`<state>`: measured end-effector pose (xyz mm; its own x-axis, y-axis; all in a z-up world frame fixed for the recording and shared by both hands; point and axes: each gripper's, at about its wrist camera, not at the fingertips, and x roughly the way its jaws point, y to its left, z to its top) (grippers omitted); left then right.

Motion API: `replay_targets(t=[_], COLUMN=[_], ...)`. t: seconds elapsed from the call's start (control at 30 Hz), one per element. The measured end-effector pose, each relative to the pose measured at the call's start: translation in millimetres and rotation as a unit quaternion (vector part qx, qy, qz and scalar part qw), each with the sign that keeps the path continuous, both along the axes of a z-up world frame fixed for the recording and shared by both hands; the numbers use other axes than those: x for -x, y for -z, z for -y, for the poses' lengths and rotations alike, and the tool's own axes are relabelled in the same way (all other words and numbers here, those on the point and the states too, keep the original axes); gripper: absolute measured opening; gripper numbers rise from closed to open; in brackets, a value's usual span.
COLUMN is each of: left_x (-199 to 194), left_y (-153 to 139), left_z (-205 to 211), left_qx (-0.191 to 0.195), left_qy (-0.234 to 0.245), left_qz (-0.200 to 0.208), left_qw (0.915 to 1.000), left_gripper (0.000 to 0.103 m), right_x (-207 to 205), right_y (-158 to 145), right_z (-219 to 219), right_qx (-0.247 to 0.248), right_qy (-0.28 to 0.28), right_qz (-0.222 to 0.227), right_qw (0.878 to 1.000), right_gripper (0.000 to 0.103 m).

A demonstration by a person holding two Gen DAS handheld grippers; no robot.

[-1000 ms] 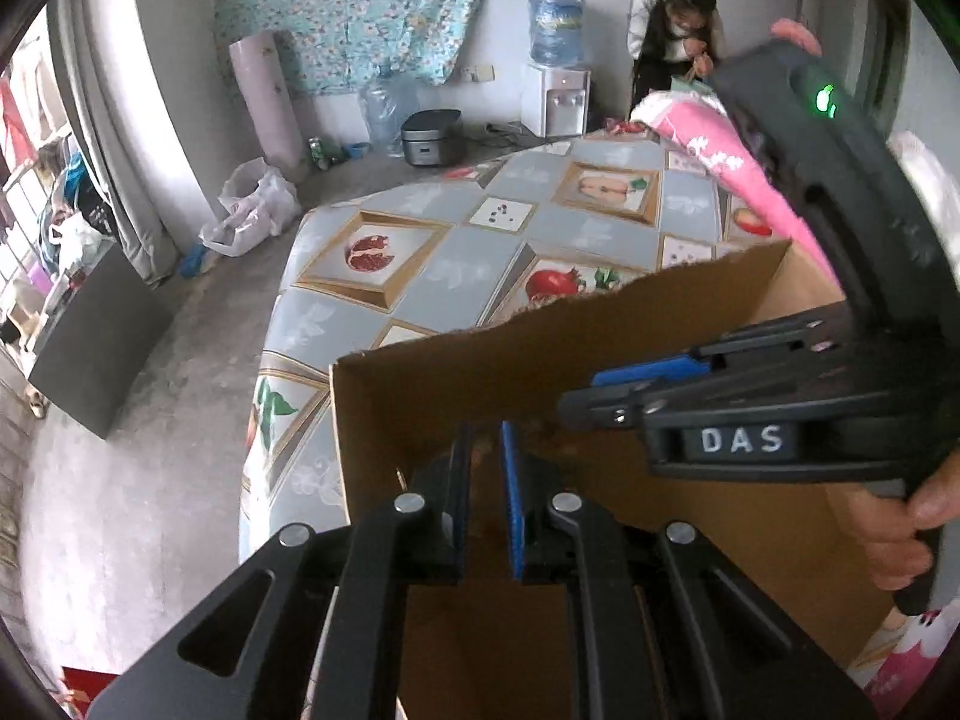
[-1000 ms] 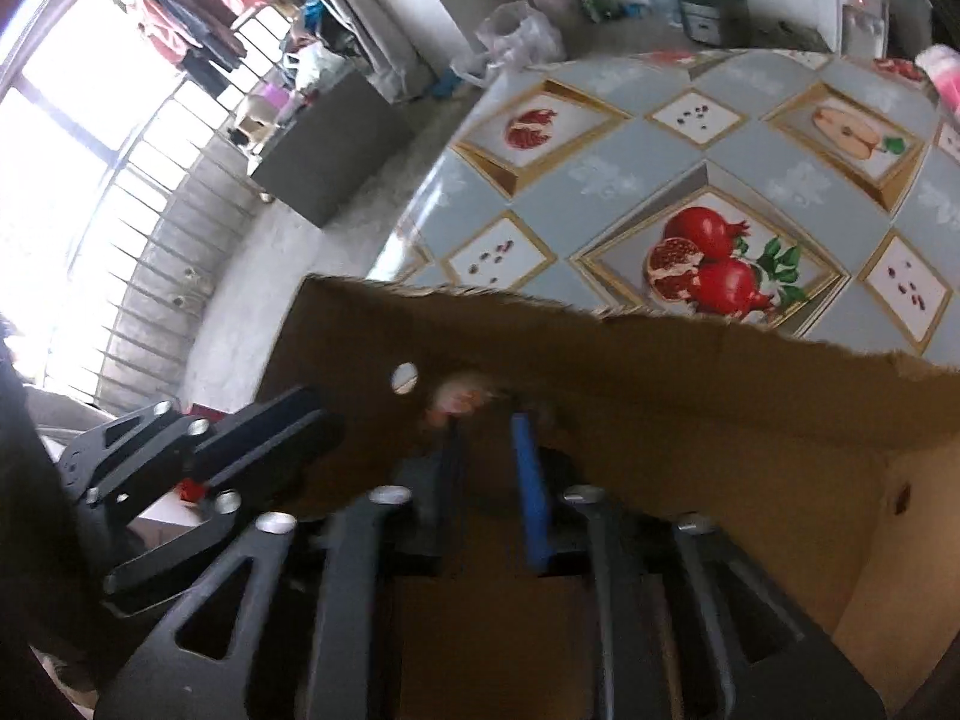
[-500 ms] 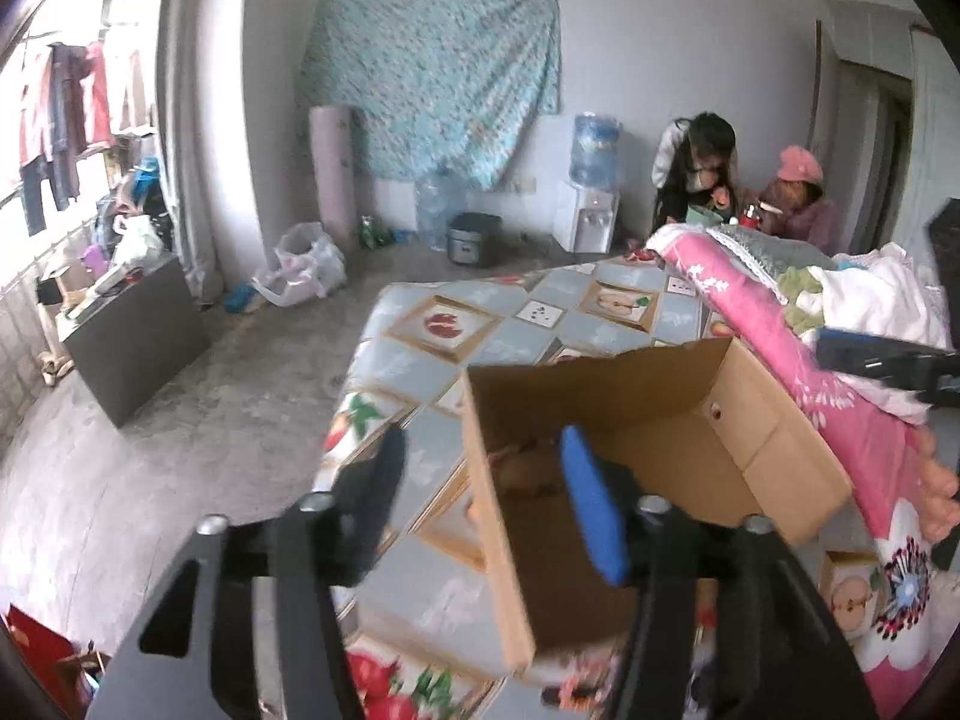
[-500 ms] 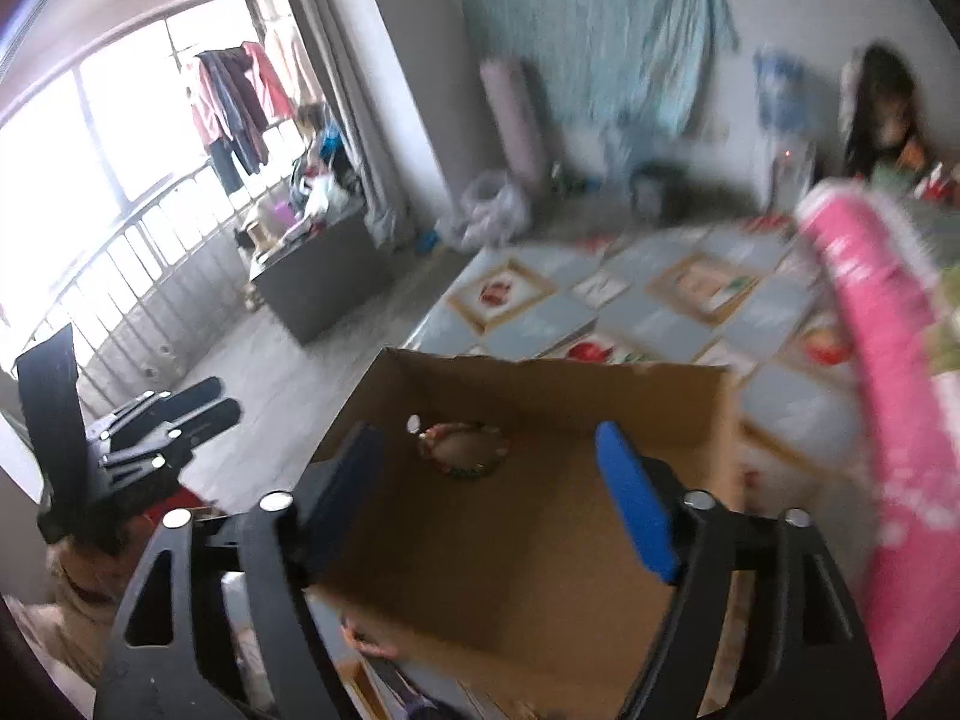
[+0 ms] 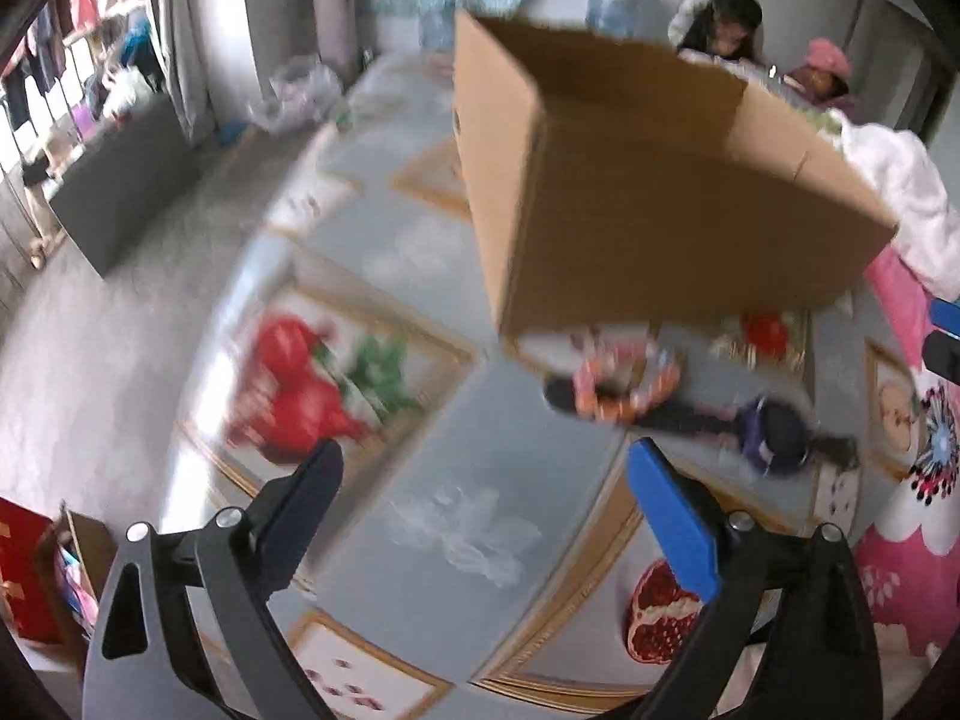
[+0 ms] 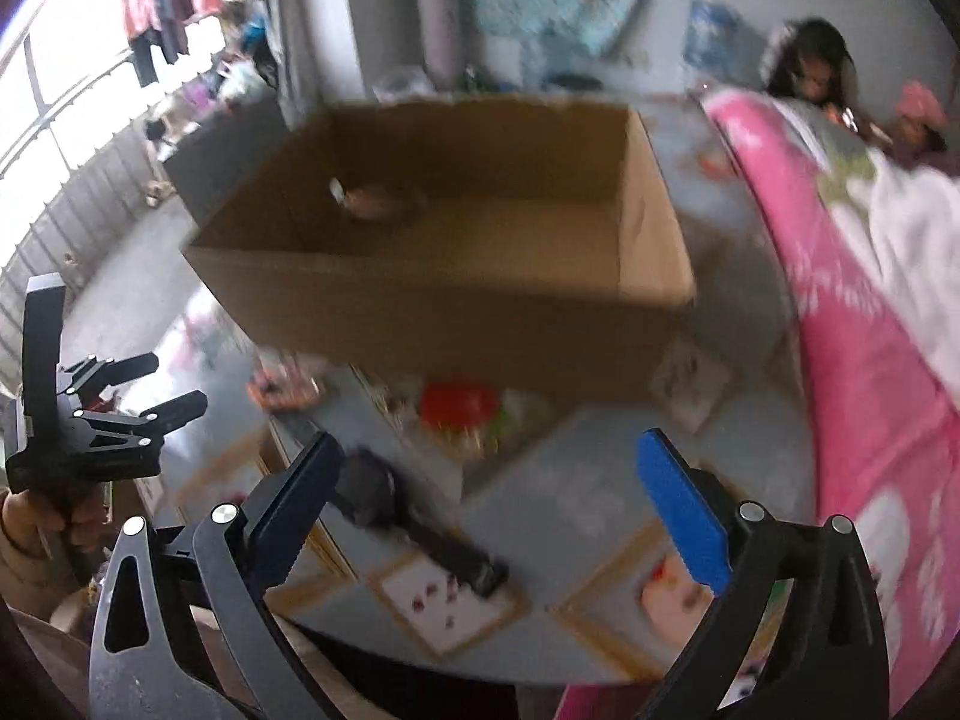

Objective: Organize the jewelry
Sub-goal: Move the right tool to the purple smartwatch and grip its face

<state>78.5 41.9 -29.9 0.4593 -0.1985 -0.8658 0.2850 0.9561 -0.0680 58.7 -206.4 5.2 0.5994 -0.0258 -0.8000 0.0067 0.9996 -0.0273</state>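
Note:
An open cardboard box (image 5: 660,198) stands on the fruit-patterned table (image 5: 456,516); it also shows in the right wrist view (image 6: 456,312). A beaded bracelet (image 6: 372,201) lies inside it at the far left. In front of the box lie an orange and pink beaded bracelet (image 5: 624,381), a black wristwatch (image 5: 774,429) and a gold piece (image 5: 750,348). The watch shows in the right wrist view (image 6: 372,486). My left gripper (image 5: 480,498) is open and empty above the table. My right gripper (image 6: 486,492) is open and empty, near the watch. The left gripper shows at far left (image 6: 138,396).
A pink flowered blanket (image 6: 852,324) and white cloth (image 5: 900,192) lie to the right of the box. Two people (image 5: 732,24) sit at the back right. A grey cabinet (image 5: 120,180) stands on the floor at left.
Both grippers have opened, pulled back out of the box and lowered toward the table in front of it. A bracelet stays inside the box.

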Motion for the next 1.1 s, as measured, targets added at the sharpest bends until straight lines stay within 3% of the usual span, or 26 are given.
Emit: replay_targets(t=[0.13, 0.23, 0.43, 0.6, 0.9, 1.0, 1.1], left_x=[6.7, 10.9, 15.2, 17.0, 13.2, 13.1, 10.8], left_y=[18.6, 24.4, 26.0, 26.6, 25.2, 25.0, 24.1], left_z=[11.2, 13.3, 12.5, 12.4, 10.7, 10.0, 9.3], left_qx=[-0.032, -0.040, -0.040, -0.039, -0.036, -0.034, -0.034], left_qy=[0.009, 0.014, 0.018, 0.018, 0.032, 0.043, 0.045], left_qz=[-0.006, -0.003, 0.001, 0.004, 0.012, 0.017, 0.019], left_qw=[0.9994, 0.9991, 0.9990, 0.9991, 0.9988, 0.9984, 0.9982], left_gripper=[0.097, 0.097, 0.098, 0.098, 0.098, 0.098, 0.098], right_x=[32.5, 37.7, 28.8, 18.7, -2.6, -12.0, -15.5], right_y=[-21.9, -25.8, -12.8, 8.3, 52.3, 65.6, 73.6], right_z=[10.8, 21.5, 9.9, -18.6, -66.3, -75.0, -79.2], right_qx=[0.042, 0.012, 0.017, -0.025, -0.025, -0.005, -0.003], right_qy=[0.062, 0.056, 0.033, -0.046, -0.147, -0.161, -0.167], right_qz=[0.122, 0.152, 0.128, 0.075, -0.017, -0.041, -0.057], right_qw=[0.990, 0.987, 0.991, 0.996, 0.989, 0.986, 0.984], right_gripper=[0.095, 0.095, 0.095, 0.094, 0.085, 0.085, 0.077])
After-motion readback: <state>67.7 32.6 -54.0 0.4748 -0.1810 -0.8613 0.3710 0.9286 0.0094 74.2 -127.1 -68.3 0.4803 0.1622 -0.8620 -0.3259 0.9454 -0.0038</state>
